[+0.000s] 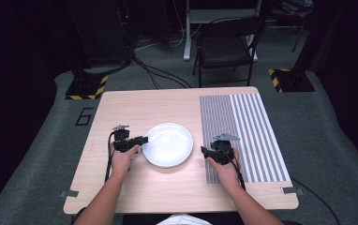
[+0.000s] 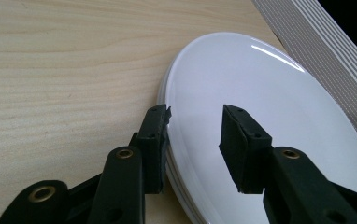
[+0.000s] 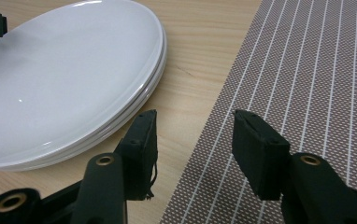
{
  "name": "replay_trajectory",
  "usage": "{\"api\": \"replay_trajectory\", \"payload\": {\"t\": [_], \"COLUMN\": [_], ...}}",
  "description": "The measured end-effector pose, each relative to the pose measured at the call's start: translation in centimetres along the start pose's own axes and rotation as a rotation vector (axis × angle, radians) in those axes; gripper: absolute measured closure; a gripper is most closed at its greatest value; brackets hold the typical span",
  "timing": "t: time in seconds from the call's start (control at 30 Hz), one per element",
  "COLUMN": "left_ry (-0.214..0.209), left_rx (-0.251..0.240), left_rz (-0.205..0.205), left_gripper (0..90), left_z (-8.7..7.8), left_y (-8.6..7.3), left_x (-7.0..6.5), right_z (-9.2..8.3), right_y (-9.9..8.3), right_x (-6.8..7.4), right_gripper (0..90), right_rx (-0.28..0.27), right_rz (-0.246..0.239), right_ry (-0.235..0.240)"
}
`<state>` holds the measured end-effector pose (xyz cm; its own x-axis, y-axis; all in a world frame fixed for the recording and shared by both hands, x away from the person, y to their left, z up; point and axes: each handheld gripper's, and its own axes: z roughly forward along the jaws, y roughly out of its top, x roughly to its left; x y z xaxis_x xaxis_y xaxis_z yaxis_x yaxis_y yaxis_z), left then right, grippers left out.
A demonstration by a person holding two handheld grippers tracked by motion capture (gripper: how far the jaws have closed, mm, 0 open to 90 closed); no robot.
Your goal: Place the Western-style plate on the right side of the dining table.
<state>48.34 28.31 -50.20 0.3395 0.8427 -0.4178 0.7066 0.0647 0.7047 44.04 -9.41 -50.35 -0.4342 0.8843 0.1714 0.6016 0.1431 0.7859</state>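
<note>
Judging from how things lie, we are at the very start: the plates (image 1: pixel 168 145) sit stacked in the middle of the table (image 1: pixel 135 104), just left of the striped mat (image 1: pixel 254 133), and nothing has been lifted or moved onto the mat yet. Our left gripper (image 2: pixel 195 116) straddles the stack's left rim. One of its jaws is against the edge and the other over the top plate's face, so we read them as clenched on the rim. Whether the upper pad truly presses on the plate is hard to see. Our right gripper (image 3: pixel 193 116) hangs low by the stack's right side, over the line where wood meets mat, with its jaws apart and nothing between them. It has a hold on the stack yet to take, if two hands are meant. Left to do, we reckon, are the lift and the setting down. How many plates make the stack is unclear; three rims seem to show. Which of them the left jaws catch is hidden behind the lower jaw
</note>
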Motion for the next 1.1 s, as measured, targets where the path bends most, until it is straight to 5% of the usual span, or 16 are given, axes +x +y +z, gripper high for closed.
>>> {"api": "replay_trajectory", "payload": {"t": [0.13,0.2,0.43,1.1], "left_ry": [-0.008,-0.057,0.002,-0.013], "left_rx": [-0.007,-0.002,-0.005,0.017], "left_rz": [-0.009,-0.029,0.035,-0.005], "left_gripper": [61.9,64.5,62.7,62.9], "left_z": [-0.3,-0.3,-0.3,-0.4], "left_y": [0.1,0.0,-0.1,-0.2], "left_x": [-0.2,-0.3,-1.0,-0.3], "right_z": [0.0,0.1,0.4,3.3], "right_y": [0.1,0.1,0.7,2.0], "right_x": [0.1,0.3,0.9,2.3], "right_gripper": [49.8,49.6,49.2,48.1], "right_rx": [-0.002,-0.002,-0.015,0.015], "right_rz": [0.006,0.006,0.011,0.068], "right_ry": [0.004,0.006,0.019,0.066]}}
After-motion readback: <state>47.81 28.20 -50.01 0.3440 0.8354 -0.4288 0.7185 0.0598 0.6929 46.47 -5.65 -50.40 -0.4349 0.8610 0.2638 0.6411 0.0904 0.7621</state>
